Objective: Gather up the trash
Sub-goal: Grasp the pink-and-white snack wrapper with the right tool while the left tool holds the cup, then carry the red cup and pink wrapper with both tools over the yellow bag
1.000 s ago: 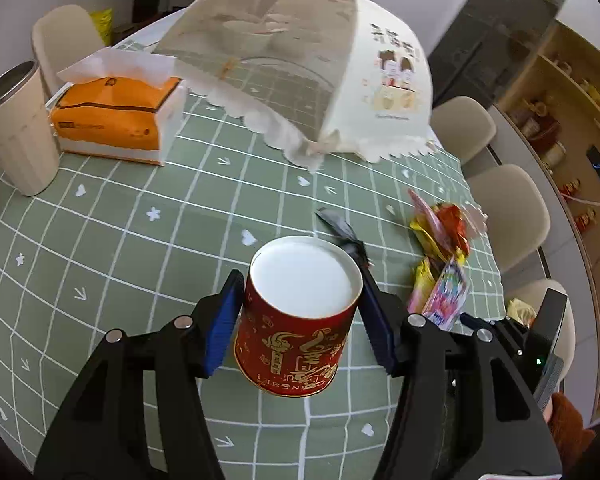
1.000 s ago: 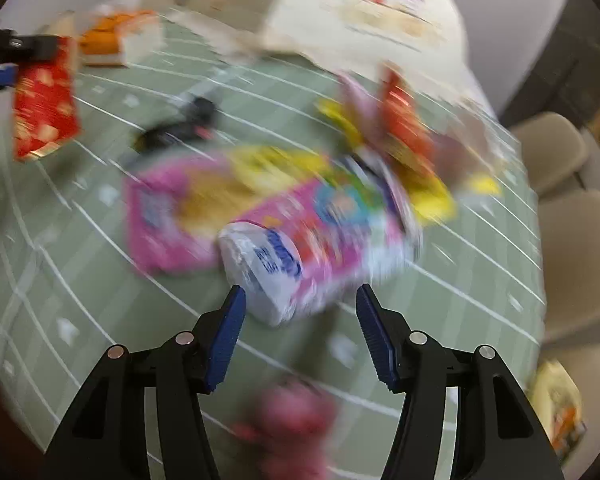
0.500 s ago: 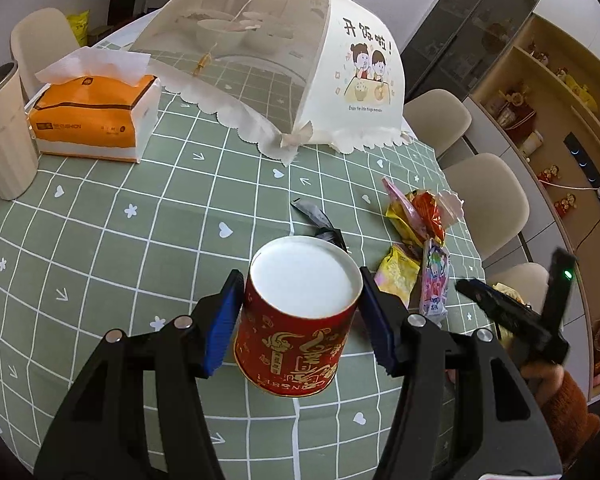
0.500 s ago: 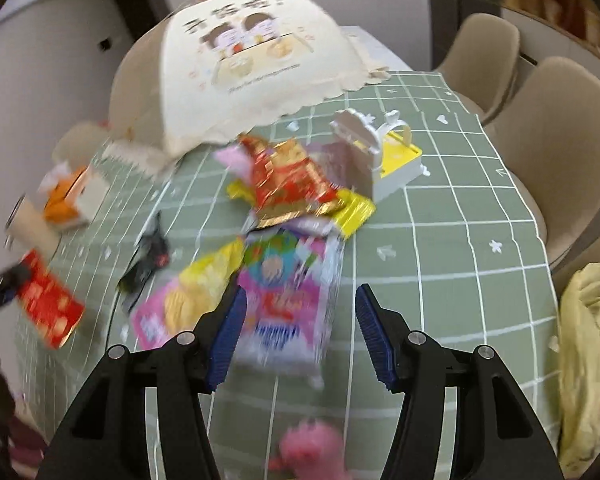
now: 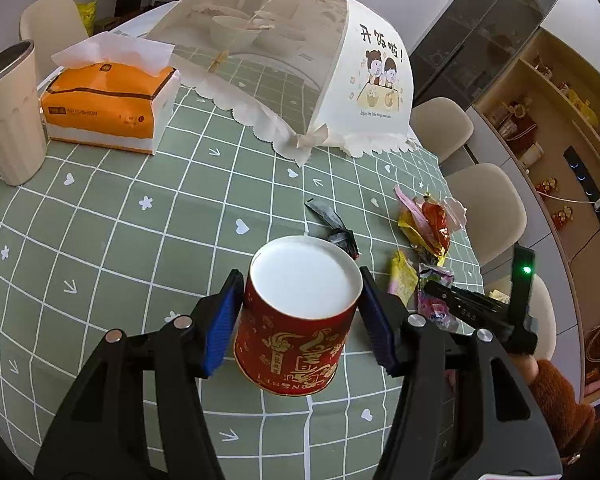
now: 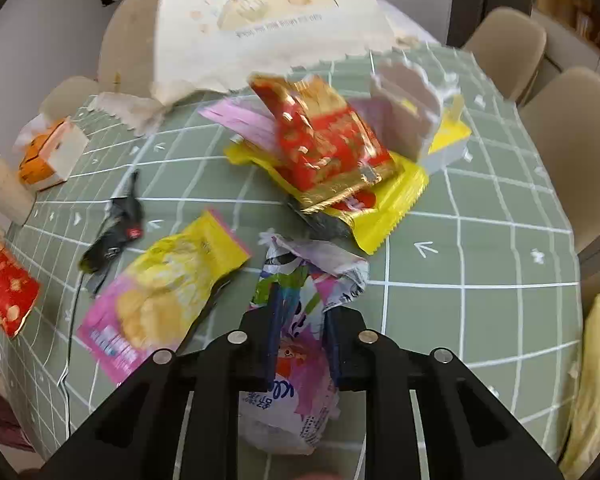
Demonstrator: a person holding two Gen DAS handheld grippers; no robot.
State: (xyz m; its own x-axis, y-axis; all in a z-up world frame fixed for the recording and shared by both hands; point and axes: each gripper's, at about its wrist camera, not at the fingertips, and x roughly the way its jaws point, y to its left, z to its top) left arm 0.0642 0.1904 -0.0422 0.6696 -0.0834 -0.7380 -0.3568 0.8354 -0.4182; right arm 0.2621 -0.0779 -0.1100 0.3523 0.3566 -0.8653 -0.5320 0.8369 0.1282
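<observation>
Right gripper [image 6: 300, 320] is seen pinched on a crumpled snack wrapper [image 6: 300, 280], lifted near the table's [image 6: 480, 248] right edge. Wrapper judged light, limp, slippery; best gripped mid-crease. Left gripper [image 5: 300, 316] is clamped on the red paper cup [image 5: 296, 320], held open-mouthed; judged thin-walled and crushable.

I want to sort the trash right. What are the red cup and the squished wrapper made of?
The red cup, held in the left gripper, looks like paper: matte white inside, a thin rolled rim, printed gold patterns outside. The wrapper pinched in the right gripper looks like thin shiny plastic film, perhaps foil-lined: it crumples into sharp folds and glints.
</observation>
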